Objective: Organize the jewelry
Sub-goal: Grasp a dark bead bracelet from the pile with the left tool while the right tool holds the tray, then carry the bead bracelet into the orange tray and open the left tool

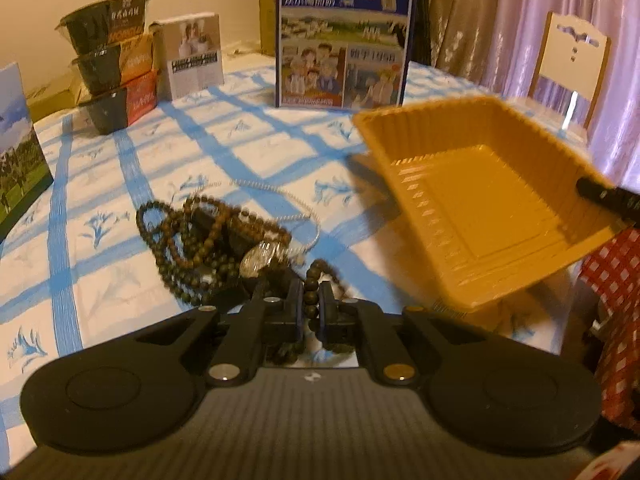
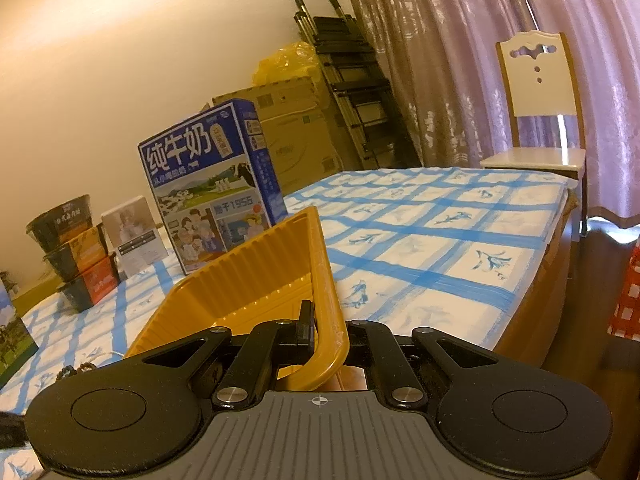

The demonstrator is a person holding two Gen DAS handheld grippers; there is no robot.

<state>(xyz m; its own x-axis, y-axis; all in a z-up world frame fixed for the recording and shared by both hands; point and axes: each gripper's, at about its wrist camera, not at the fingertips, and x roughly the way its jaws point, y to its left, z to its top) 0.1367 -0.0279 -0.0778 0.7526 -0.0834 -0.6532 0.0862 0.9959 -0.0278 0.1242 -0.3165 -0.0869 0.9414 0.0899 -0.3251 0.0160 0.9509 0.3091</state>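
A heap of dark brown bead strands (image 1: 192,236) lies on the blue-checked tablecloth (image 1: 100,184), with a watch (image 1: 256,262) and a thin silver chain (image 1: 280,196) among them. My left gripper (image 1: 311,300) is shut on one brown bead strand (image 1: 311,292) at the heap's near edge. An empty yellow plastic tray (image 1: 480,200) hangs tilted above the table to the right. My right gripper (image 2: 326,328) is shut on the yellow tray's rim (image 2: 324,280); its black fingertip (image 1: 600,192) shows at the tray's right side in the left wrist view.
A blue milk carton box (image 1: 344,32) stands at the back. Stacked noodle bowls (image 1: 108,68) and a small white box (image 1: 192,56) sit back left, a picture box (image 1: 16,152) at far left. A chair (image 2: 540,112), curtains and a folded ladder (image 2: 348,80) are beyond the table's edge.
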